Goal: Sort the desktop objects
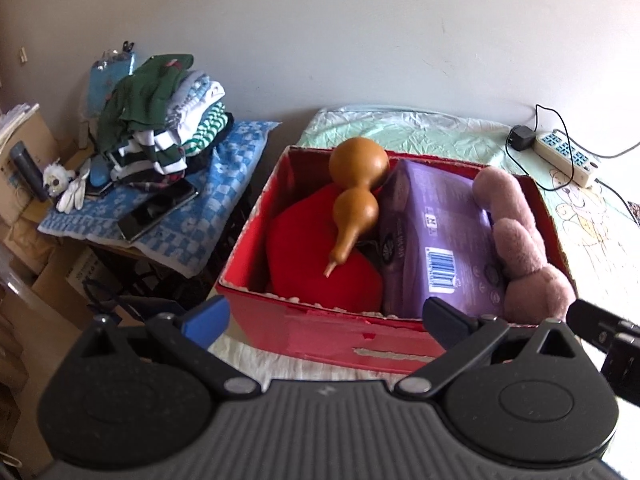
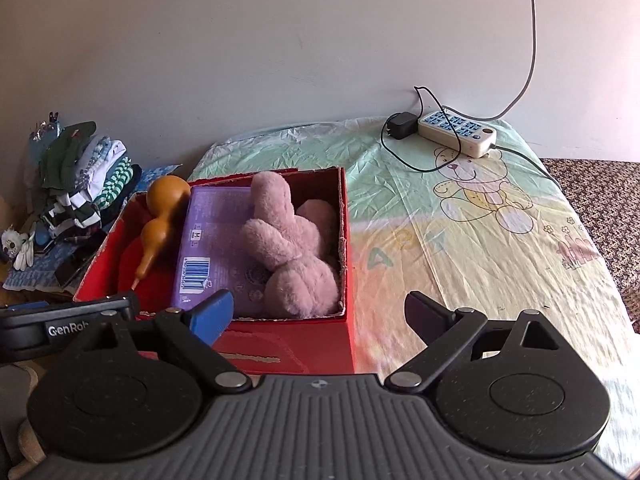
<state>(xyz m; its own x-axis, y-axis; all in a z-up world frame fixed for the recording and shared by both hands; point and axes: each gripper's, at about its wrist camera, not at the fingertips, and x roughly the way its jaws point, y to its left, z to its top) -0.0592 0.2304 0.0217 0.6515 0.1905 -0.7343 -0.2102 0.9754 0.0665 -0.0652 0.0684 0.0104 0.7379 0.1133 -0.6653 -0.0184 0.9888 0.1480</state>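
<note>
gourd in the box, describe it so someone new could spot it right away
Find the red box on the bed sheet. Inside, the gourd leans on a red cushion, left of the purple pack. It alone is hard, glossy orange-brown, two bulbs tapering to a thin stem.

A home bedroom: bear-print sheet [image 2: 460,216], folded clothes pile [image 1: 160,120], power strip [image 2: 458,133] by the wall
</note>
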